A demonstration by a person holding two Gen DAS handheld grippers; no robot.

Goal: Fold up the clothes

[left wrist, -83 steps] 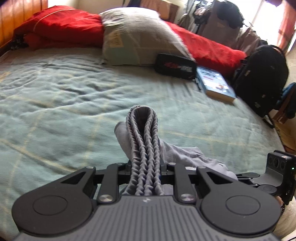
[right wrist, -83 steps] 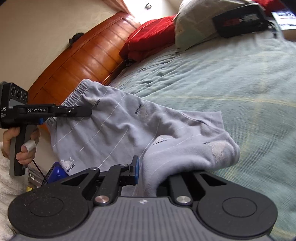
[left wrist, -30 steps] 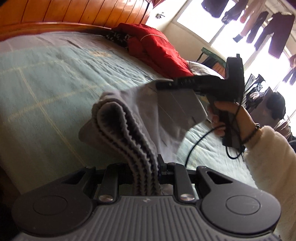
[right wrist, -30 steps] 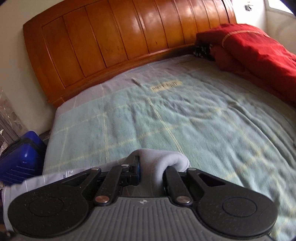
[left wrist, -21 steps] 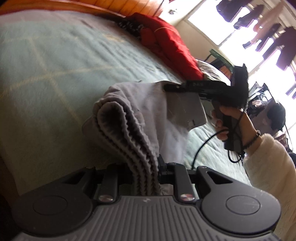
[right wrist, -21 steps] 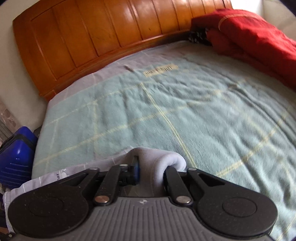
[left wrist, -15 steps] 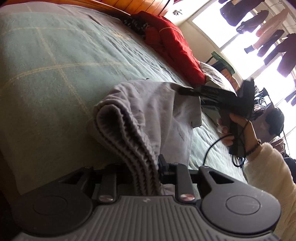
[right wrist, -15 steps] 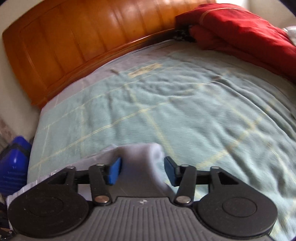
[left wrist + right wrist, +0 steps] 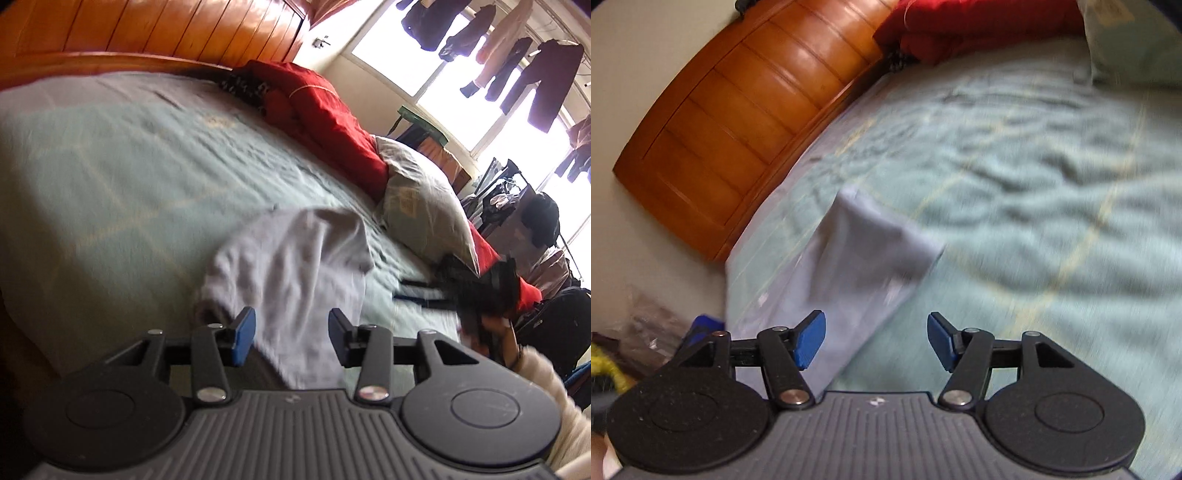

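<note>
1. Both views are smeared with motion blur, so the print and seams of the grey garment (image 9: 291, 266) cannot be read, and its near end is cut off behind each gripper body.
2. In the left wrist view the right hand-held gripper (image 9: 417, 293) is only a dark blur near the pillow (image 9: 421, 206); the hand under it and a pale fuzzy sleeve (image 9: 546, 380) are barely made out.
3. The garment lies folded on the green bedspread (image 9: 1052, 184), near the bed's near edge and toward the corner by the wooden headboard (image 9: 738, 122).
4. In the right wrist view its long axis runs from the near edge diagonally toward the headboard, the far end squared off and pointing up the bed. In the left wrist view the far end is rounded and humped.
5. The left hand-held gripper (image 9: 291, 334) has just been opening: its blue pads (image 9: 243, 334) stand apart on either side of the cloth, not pressing it.
6. The right hand-held gripper (image 9: 875, 339) has also just been opening; its jaws are wide, the cloth passing by the left pad and bedspread showing between them.
7. A red quilt (image 9: 321, 118) lies along the far edge of the bed, beside the pillow.
8. Dark clothes (image 9: 546, 81) hang against the bright window, too backlit to tell apart.
</note>
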